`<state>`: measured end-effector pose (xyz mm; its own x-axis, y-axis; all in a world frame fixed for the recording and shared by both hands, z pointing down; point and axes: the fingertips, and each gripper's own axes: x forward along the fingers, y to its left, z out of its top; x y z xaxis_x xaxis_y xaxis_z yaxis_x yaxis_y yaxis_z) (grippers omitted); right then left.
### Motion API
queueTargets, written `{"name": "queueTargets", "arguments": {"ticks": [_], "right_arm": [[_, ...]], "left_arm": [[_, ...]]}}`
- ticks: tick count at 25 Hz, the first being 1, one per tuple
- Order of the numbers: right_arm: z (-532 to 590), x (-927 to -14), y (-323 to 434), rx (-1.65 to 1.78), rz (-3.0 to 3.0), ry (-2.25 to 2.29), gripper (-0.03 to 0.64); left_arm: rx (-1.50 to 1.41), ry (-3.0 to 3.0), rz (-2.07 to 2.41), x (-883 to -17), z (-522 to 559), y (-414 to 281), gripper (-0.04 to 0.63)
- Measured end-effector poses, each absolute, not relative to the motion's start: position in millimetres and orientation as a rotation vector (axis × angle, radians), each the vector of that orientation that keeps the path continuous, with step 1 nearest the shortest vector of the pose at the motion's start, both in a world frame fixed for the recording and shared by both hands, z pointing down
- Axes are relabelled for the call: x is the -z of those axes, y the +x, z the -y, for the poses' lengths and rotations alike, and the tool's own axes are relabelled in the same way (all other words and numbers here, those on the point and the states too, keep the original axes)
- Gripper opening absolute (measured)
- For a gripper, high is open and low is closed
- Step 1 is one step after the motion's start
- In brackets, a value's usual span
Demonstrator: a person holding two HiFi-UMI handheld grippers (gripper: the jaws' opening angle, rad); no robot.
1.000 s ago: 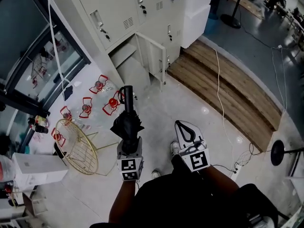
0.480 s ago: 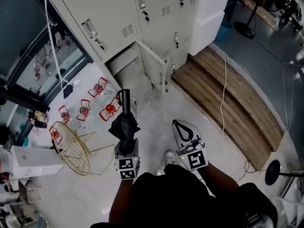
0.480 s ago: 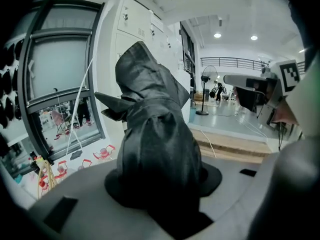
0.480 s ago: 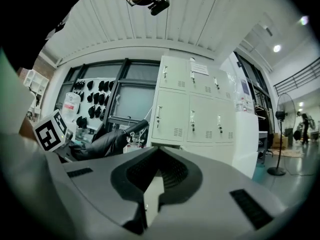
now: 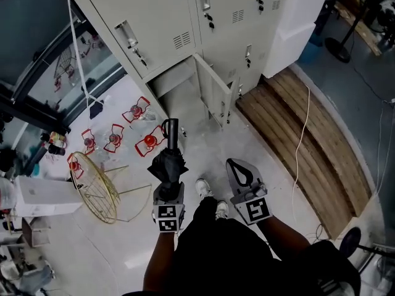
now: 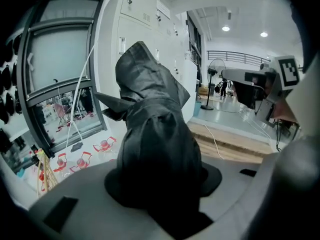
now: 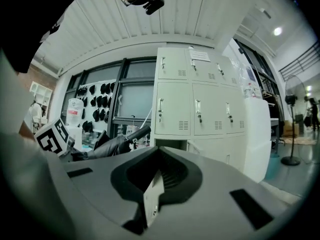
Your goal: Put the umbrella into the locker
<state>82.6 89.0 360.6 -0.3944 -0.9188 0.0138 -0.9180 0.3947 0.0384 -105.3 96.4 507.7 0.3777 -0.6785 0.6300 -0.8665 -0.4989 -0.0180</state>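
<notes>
Umbrella: folded black umbrella (image 5: 168,164) sits in your left gripper, its handle end aimed toward the locker and held above the pale floor, outside any compartment.
Left tongs: your left gripper (image 5: 168,192) is clamped on the umbrella's bunched fabric, which fills the space between the jaws in the left gripper view.
Right tongs: your right gripper (image 5: 236,164) has its jaw tips drawn together with nothing between them, and is held beside the left one.
Locker: pale grey locker (image 5: 157,23) stands ahead of you, one bottom-row door (image 5: 215,96) swung open beside its compartment.
Surroundings: gold wire basket (image 5: 97,189) and red-framed bottles (image 5: 147,142) lie on the floor to your left, and a wooden platform (image 5: 302,134) lies to your right.
</notes>
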Motion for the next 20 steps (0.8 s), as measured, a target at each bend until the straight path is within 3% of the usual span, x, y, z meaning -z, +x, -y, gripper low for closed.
{"name": "queueTargets", "arguments": {"ticks": [20], "right_arm": [[87, -367, 27, 0.027, 2.641, 1.603, -0.002]], "left_arm": [[-0.916, 2.335, 1.299, -551, 63, -109, 0.179]]}}
